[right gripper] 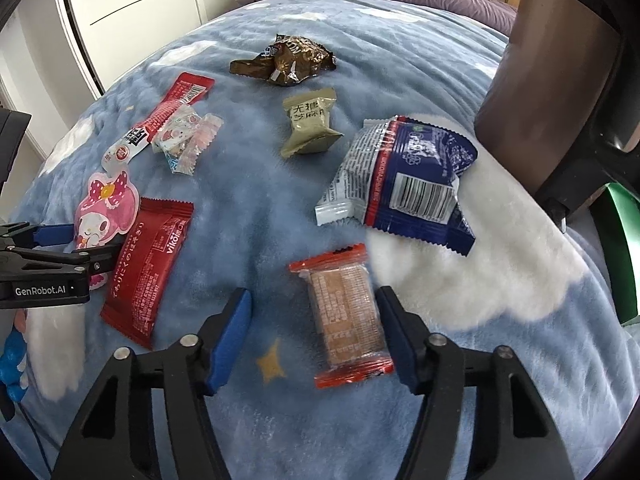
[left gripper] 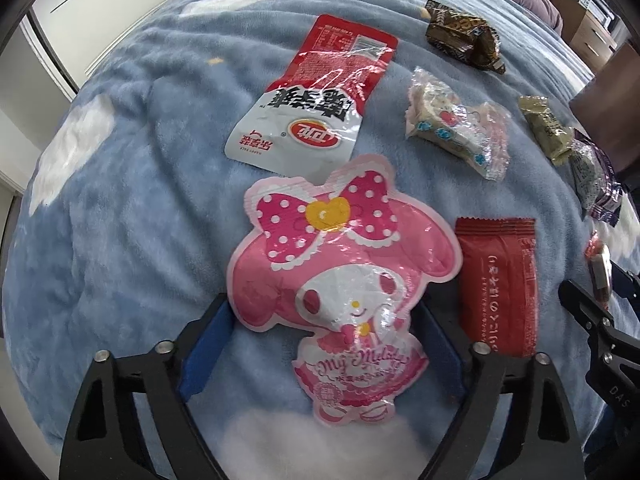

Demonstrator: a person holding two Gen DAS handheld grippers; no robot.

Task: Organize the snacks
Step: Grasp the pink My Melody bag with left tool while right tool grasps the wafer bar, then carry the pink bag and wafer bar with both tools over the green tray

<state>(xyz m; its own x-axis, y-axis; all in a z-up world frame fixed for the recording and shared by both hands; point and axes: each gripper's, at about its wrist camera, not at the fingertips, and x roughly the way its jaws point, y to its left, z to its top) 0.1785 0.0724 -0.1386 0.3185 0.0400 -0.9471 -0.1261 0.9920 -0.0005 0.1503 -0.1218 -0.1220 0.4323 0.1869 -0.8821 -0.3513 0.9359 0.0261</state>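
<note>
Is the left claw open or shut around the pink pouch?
Open. The left claw straddles the pink pouch, which lies flat on the blanket; both blue pads stand at its edges, not pinching it.

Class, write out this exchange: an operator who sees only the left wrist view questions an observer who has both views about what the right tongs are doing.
Operator: Are the right tongs holding anything?
Observer: No. The right tongs are open, with an orange-ended bar lying between their fingers on the blanket.
Operator: What lies just beyond that bar?
Observer: A blue and white packet, with its barcode facing up.
</note>
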